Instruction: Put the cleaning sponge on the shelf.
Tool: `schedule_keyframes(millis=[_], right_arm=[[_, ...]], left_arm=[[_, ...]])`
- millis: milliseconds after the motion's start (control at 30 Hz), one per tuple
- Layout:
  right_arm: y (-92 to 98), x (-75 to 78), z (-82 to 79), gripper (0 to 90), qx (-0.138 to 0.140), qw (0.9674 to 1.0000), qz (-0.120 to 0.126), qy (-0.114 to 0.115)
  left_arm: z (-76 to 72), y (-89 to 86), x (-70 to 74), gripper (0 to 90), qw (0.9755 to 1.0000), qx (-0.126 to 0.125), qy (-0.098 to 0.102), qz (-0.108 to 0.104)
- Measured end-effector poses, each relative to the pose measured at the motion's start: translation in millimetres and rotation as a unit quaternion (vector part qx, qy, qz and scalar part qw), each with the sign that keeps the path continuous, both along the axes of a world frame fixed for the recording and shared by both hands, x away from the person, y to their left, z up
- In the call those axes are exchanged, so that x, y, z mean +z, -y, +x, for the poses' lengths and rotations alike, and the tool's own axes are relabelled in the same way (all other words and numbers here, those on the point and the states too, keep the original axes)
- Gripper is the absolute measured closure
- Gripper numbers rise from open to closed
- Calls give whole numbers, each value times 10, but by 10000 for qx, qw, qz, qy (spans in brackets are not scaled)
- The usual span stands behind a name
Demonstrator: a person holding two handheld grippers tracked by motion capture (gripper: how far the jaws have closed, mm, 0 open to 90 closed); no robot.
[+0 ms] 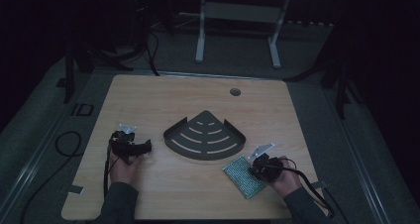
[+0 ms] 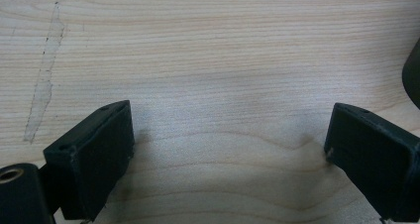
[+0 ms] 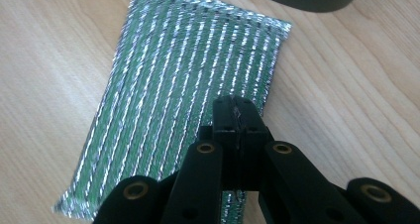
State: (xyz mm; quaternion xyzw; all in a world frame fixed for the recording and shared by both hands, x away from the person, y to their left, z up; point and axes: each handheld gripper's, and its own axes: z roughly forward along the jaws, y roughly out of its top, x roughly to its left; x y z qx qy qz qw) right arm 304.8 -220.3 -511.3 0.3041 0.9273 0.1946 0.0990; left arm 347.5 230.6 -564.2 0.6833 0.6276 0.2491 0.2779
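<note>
The right gripper (image 3: 236, 116) is pinching the long edge of a green-and-silver ribbed scouring pad (image 3: 173, 100), its jaws clenched on it. The pad is lying flat on the tabletop (image 1: 163, 95), at about five o'clock from the dark fan-shaped slotted rack (image 1: 204, 135), just beside the rack's curved rim but apart from it. The grasp looks made; the carry is likely the work remaining, perhaps onto the rack, which is standing empty. The left gripper (image 1: 132, 147) is resting at nine o'clock from the rack, its jaws released and spread wide over bare wood, holding nothing. So I judge the work to be in its early part.
</note>
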Motion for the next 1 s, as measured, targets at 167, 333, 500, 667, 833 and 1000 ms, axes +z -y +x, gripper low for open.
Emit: schedule_keyframes(millis=[167, 333, 500, 667, 833, 1000], right_arm=[[11, 4, 25, 888, 4, 10000, -7, -23], [-3, 31, 28, 871, 7, 10000, 1, -43], [-33, 92, 64, 837, 34, 10000, -22, -76], [-63, 157, 119, 797, 65, 9998, -102, -132], [-66, 200, 201, 766, 78, 9995, -100, -286], [-47, 210, 294, 741, 46, 9989, -142, -446]], left_arm=[[0, 0, 0, 54, 10000, -2, -1, 2], [0, 0, 0, 54, 10000, 0, 3, -1], [0, 0, 0, 54, 10000, 0, 2, 0], [0, 0, 0, 54, 10000, 1, 1, -1], [0, 0, 0, 54, 10000, -1, 0, 0], [0, 0, 0, 54, 10000, -1, 0, -1]])
